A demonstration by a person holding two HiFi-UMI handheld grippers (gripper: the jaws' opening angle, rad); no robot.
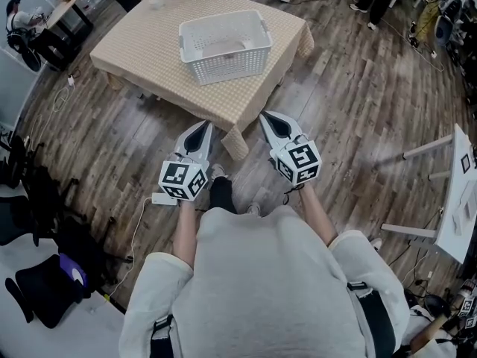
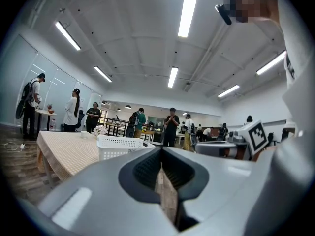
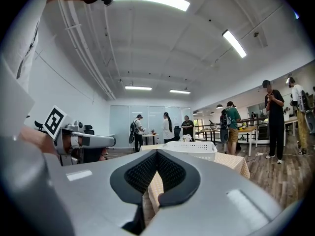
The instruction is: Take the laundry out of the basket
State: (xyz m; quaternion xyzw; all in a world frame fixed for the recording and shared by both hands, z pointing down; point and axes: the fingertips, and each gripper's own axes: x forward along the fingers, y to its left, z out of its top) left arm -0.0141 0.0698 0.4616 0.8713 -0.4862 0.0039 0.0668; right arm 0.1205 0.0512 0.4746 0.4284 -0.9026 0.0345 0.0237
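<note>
From the head view, a white slatted basket (image 1: 227,67) stands upright on a low table (image 1: 134,43) covered with a beige checked cloth, right of the table's middle. Its open top faces up, and inside it only its own white floor and walls show. Its long axis runs left to right, the right end a little farther away. The left gripper (image 1: 203,127) and right gripper (image 1: 267,119) are held side by side near the table's near corner, both pointing toward it and apart from the basket. In the left gripper view, the jaws are clenched together on nothing, and the basket (image 2: 120,147) stands ahead to the left, its wall hiding the inside. In the right gripper view, the jaws are likewise clenched and empty, with the basket (image 3: 192,148) ahead on the cloth, slightly right.
</note>
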